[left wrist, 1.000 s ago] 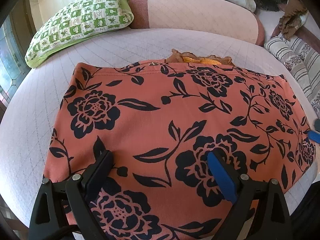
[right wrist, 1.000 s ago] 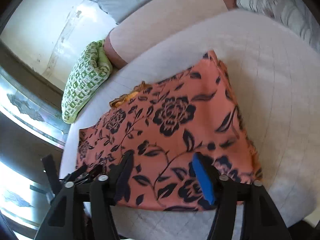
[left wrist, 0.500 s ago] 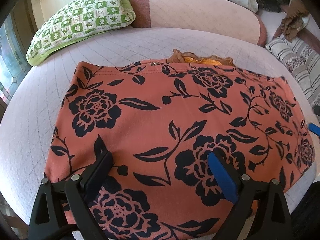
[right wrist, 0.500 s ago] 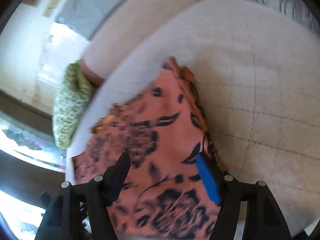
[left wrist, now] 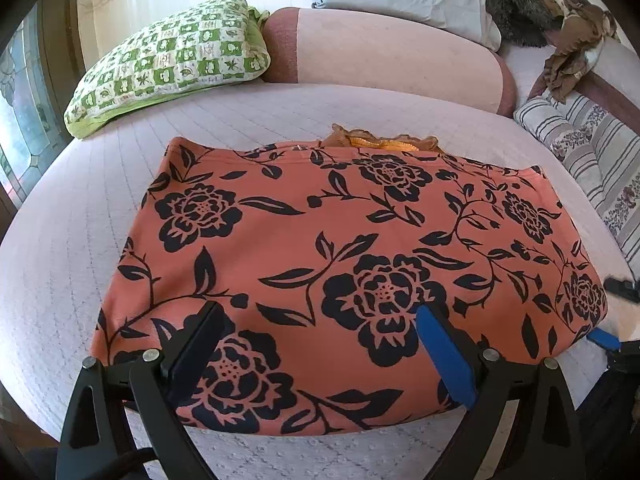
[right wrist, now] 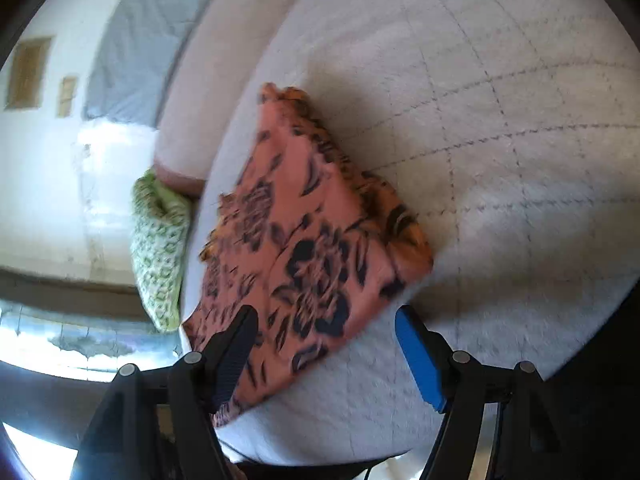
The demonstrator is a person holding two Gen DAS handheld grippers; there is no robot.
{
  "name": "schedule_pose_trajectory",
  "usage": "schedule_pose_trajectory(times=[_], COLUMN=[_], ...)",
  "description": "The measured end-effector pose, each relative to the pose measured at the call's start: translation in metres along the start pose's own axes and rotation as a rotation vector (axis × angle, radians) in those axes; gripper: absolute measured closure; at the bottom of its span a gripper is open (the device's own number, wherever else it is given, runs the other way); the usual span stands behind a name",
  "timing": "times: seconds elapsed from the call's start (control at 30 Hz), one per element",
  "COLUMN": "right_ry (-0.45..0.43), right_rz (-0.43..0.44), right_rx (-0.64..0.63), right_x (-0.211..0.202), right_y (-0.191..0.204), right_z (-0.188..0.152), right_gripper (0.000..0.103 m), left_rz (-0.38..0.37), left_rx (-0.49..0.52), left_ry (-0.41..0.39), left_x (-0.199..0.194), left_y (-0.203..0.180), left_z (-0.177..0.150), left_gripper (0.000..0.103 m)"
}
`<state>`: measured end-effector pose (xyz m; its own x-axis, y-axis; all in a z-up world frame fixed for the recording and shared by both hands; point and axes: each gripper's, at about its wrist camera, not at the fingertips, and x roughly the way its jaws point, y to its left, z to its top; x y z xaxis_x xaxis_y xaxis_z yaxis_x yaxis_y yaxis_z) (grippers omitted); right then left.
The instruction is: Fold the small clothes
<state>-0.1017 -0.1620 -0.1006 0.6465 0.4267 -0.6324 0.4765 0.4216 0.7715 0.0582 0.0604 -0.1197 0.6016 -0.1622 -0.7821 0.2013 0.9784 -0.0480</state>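
An orange garment with black flowers (left wrist: 340, 240) lies flat on the quilted bed cover (left wrist: 80, 240). A frilly yellow-orange edge (left wrist: 380, 142) peeks out from under its far hem. My left gripper (left wrist: 318, 312) stands open just above the near part of the garment, nothing between its pads. In the right wrist view, which is blurred, the garment (right wrist: 304, 216) runs diagonally and its near right corner lies under my right gripper (right wrist: 326, 314). That gripper's jaws are opening and the pads do not press on the cloth. Its tips (left wrist: 614, 312) also show at the garment's right edge.
A green checked pillow (left wrist: 172, 60) lies at the back left beside a pink bolster (left wrist: 380, 56). A striped cushion (left wrist: 592, 152) and a heap of brown clothes (left wrist: 572, 48) sit at the back right. Bare bed cover (right wrist: 500, 160) stretches to the right of the garment.
The right gripper has rolled and dropped toward the garment's near right corner. The left gripper has drawn back a little, so the near hem now shows.
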Motion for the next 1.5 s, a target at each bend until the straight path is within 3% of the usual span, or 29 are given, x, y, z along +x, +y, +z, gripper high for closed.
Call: schedule_pose_trajectory(times=[0.13,0.2,0.3,0.33,0.37,0.4,0.47,0.5,0.6,0.7,0.73,0.77,0.8,0.9,0.97,1.07,1.13,1.27,1.33,1.37,1.43,1.5], right_ry=[-0.048,-0.068,-0.078,-0.081,-0.077,-0.070,-0.061,-0.049,-0.039,-0.045,-0.042,-0.042,-0.051,-0.130,-0.158,-0.177,-0.132,-0.004,0.143,0.213,0.378,0.353], right_rz=[-0.009,-0.036,-0.071,-0.082,-0.094,-0.119,-0.174,-0.202,-0.258,-0.254,-0.252,-0.251,-0.247,-0.251,-0.228,-0.170,-0.132,-0.101,-0.101,-0.158,-0.229,-0.176], right_rx=[0.038,-0.004,-0.032,-0.060,-0.080,-0.105,-0.157,-0.181,-0.253,-0.216,-0.211,-0.212,-0.231,-0.423,-0.549,-0.772,-0.886,-1.044,-1.097,-1.132,-1.061,-1.005], right_x=[0.004,0.005,0.010,0.010,0.012,0.014,0.022,0.027,0.028,0.029,0.030,0.030,0.028,0.012,0.005,0.005,0.022,0.089,0.144,0.177,0.233,0.226], right_y=[0.002,0.007,0.011,0.015,0.018,0.021,0.024,0.026,0.038,0.034,0.034,0.036,0.044,0.102,0.147,0.220,0.258,0.290,0.285,0.274,0.238,0.234], right_z=[0.009,0.012,0.014,0.014,0.014,0.014,0.013,0.014,0.014,0.017,0.018,0.019,0.018,-0.002,-0.023,-0.075,-0.118,-0.193,-0.229,-0.244,-0.250,-0.241], right_gripper=[0.029,0.030,0.038,0.049,0.070,0.074,0.076,0.076,0.075,0.075,0.077,0.087,0.088,0.090,0.091,0.093,0.093,0.093,0.093,0.093,0.093,0.097], left_rz=[0.006,0.016,0.039,0.042,0.045,0.047,0.084,0.096,0.056,0.064,0.092,0.102,0.083,-0.006,-0.077,-0.024,0.022,0.165,0.207,0.212,0.199,0.187], left_rx=[0.002,-0.020,-0.039,-0.041,-0.031,-0.007,0.056,0.061,0.042,0.010,0.008,0.007,-0.002,-0.091,-0.179,-0.273,-0.376,-0.569,-0.641,-0.674,-0.735,-0.733], left_ry=[-0.020,-0.072,-0.154,-0.159,-0.138,-0.085,0.100,0.044,0.046,-0.029,-0.025,0.021,0.128,0.061,-0.029,-0.188,-0.272,-0.356,-0.322,-0.291,-0.233,-0.236], left_x=[-0.002,-0.011,-0.027,-0.028,-0.022,-0.010,0.030,0.027,0.014,-0.005,-0.005,0.003,0.020,-0.009,-0.041,-0.094,-0.124,-0.149,-0.141,-0.134,-0.125,-0.126], left_y=[0.000,0.002,0.005,0.004,0.002,-0.001,-0.008,-0.009,-0.008,0.001,0.007,0.010,0.018,0.037,0.058,0.100,0.139,0.207,0.234,0.242,0.252,0.253], left_z=[0.002,0.003,0.006,0.006,0.005,0.004,-0.006,-0.010,-0.005,0.000,0.000,-0.002,-0.007,-0.004,0.000,0.000,-0.008,-0.036,-0.052,-0.060,-0.070,-0.074], left_gripper=[0.007,0.007,0.007,0.007,0.007,0.007,0.006,0.005,0.007,0.007,0.007,0.007,0.007,0.009,0.010,0.010,0.010,0.010,0.010,0.010,0.010,0.010])
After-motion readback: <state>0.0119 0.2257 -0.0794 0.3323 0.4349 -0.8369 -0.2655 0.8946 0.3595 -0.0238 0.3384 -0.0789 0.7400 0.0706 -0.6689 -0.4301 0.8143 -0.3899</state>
